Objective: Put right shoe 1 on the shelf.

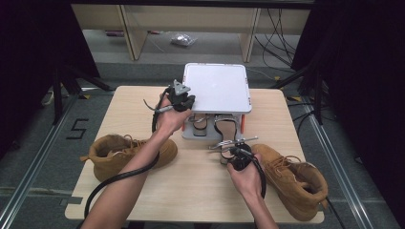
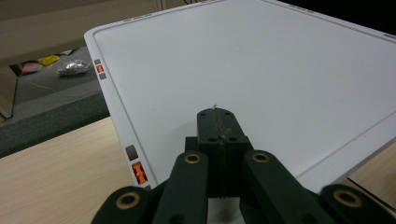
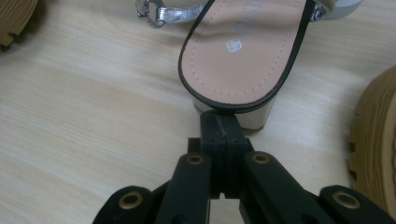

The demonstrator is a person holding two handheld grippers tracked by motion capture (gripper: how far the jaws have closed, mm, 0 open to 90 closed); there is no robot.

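A white shoe rack stands at the table's far middle, with a flat white top shelf. Two sandals lie under it. In the right gripper view the nearer sandal has a pink insole, a black rim and a silver block heel. My left gripper hovers shut over the left front corner of the top shelf, and its tips hold nothing. My right gripper is shut too, and its tips sit right at the sandal's heel with nothing between them.
A tan boot lies on its side at the table's left, behind my left forearm. A second tan boot lies at the front right, and its sole is close beside my right gripper. A silver strap buckle rests on the wood.
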